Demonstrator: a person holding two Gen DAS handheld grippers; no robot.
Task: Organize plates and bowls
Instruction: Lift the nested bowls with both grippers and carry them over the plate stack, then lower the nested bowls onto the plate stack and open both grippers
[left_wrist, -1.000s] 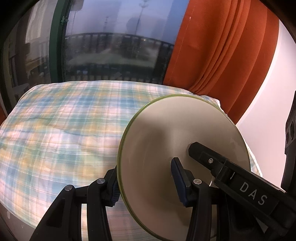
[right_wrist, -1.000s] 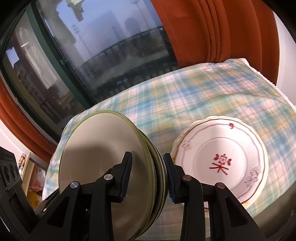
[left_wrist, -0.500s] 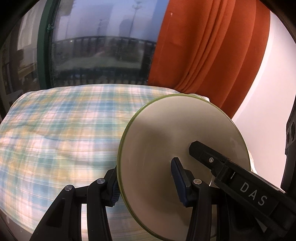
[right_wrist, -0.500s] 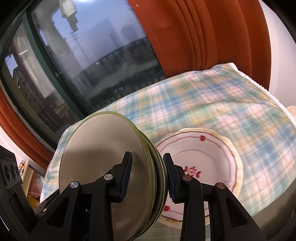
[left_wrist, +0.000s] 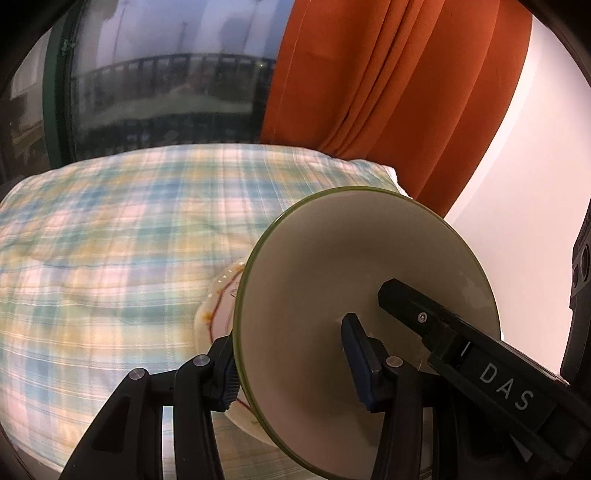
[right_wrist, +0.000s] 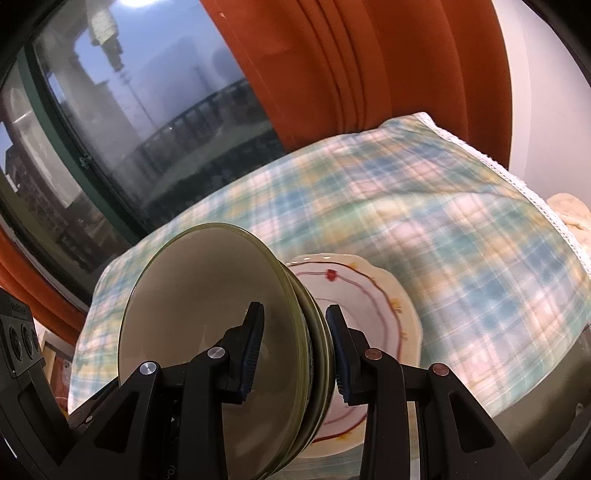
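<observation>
My left gripper (left_wrist: 291, 369) and right gripper (right_wrist: 295, 347) both clamp the stacked green-rimmed bowls (right_wrist: 207, 332); the floral plate (right_wrist: 373, 310) now sits directly beneath them; I judge I can lower them onto it.

Bowls held on edge above a plate on the desk

The stacked bowls (right_wrist: 207, 325) stand on edge between the fingers of the right hand-held gripper (right_wrist: 293, 350), and the left hand-held gripper (left_wrist: 291, 358) clamps the rim from the other side. The plate (right_wrist: 365, 306) lies flat on the tablecloth (right_wrist: 424, 221) covering the desk, just behind and partly under the bowls. Beyond the desk, the window (left_wrist: 166, 92) is to the left and the curtain (left_wrist: 388, 92) to the right.
</observation>
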